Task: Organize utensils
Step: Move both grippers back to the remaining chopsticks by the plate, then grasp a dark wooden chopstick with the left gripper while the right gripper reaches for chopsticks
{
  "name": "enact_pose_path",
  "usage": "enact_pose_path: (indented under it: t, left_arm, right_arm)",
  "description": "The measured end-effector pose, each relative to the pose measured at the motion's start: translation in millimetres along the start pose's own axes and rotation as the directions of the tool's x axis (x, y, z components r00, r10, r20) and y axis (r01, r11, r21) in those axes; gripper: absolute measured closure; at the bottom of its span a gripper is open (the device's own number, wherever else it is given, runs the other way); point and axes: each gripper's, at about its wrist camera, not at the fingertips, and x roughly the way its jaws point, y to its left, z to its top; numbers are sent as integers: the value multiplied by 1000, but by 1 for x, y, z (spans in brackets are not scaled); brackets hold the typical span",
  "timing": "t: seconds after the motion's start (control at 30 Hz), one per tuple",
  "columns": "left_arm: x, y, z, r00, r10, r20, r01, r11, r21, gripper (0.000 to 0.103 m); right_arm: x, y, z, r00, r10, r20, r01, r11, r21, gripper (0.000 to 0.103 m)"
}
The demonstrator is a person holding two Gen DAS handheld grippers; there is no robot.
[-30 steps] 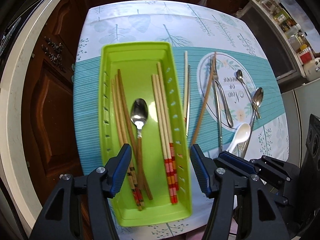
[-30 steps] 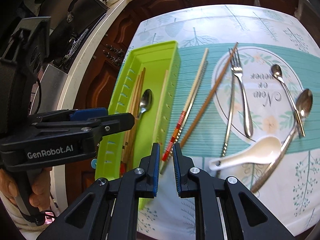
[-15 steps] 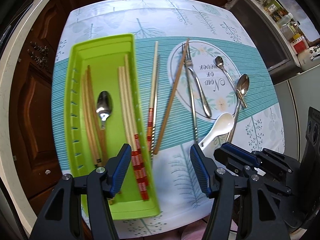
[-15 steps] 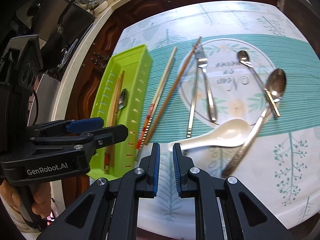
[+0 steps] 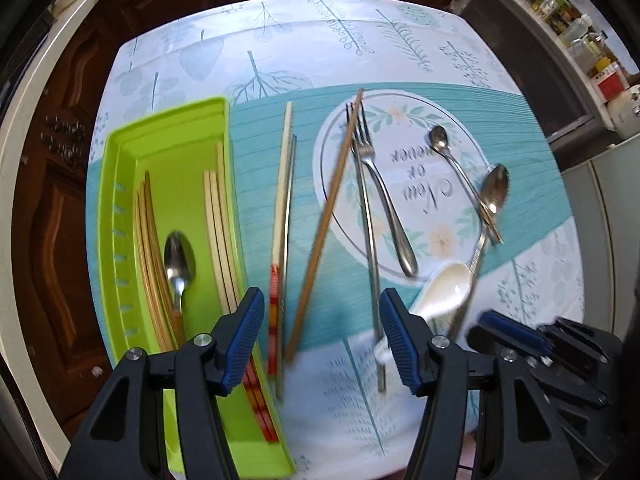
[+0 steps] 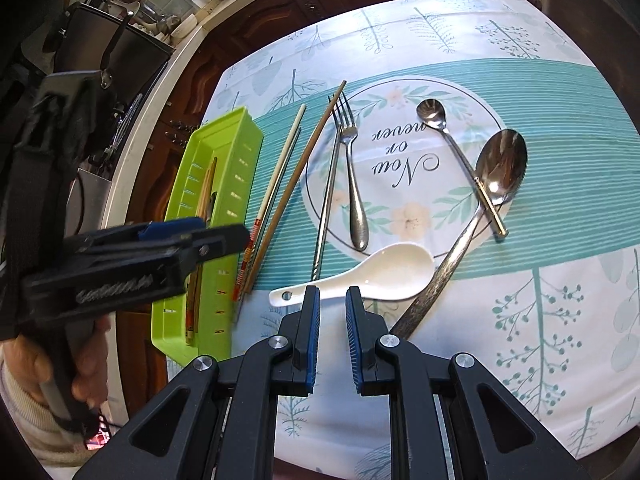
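Observation:
A green tray [image 5: 120,208] on the left of the table holds several chopsticks and a metal spoon [image 5: 178,256]. My left gripper [image 5: 320,300] hovers just right of the tray, above a red-patterned chopstick [image 5: 280,200] and a brown chopstick [image 5: 332,200]. Its jaws are closing, and nothing is pressed between them. Further right lie a fork [image 5: 380,192], a small spoon [image 5: 452,156], a large spoon [image 5: 494,188] and a white ceramic spoon [image 5: 444,292]. My right gripper [image 6: 333,292] hangs over the white ceramic spoon's [image 6: 380,268] handle, a narrow gap between its empty pads.
The tablecloth has a printed round plate motif [image 6: 400,168] under the fork and spoons. A pale counter edge [image 5: 28,160] and dark wood cabinets run along the left. Bottles [image 5: 592,52] stand on a shelf at the right. A hand [image 6: 88,376] holds the left gripper [image 6: 160,248].
Both grippers have moved right across the table, from over the tray to the loose utensils. The left jaws stand slightly narrower. Nothing was picked up.

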Motion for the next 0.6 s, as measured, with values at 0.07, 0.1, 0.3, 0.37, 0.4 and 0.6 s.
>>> enact_pose_path:
  t: [0.07,0.1,0.3,0.37,0.4,0.6]
  left_arm:
    - [7,0,9,1000,24,0,-24,1000,8,53]
    - [12,-1,15,999,41,-1,-41,999,12,55]
    - [37,-6,35,996,82,-19,-82,996,26,57]
    - [45,-7,40,995,97,-27,-96,995,37,59]
    - [49,-8,42,994,102,-36,-100,994,41,62]
    - [68,-8,50,991,104,-80,-101,994,39,73]
  right_arm:
    - [0,-3,5,1000,9,1,-9,1000,0,90]
    - [0,-5,7,1000,13,0,-13,1000,-1,90]
    - [5,-12,18,999,28,-21,-29,999,-19,90]
    - [7,-15,21,999,32,-30,-32,999,-22,90]
    - [9,-17,24,999,34,-36,-35,999,-23,90]
    - [20,-23,36,997,45,-58,-47,998,-34,90]
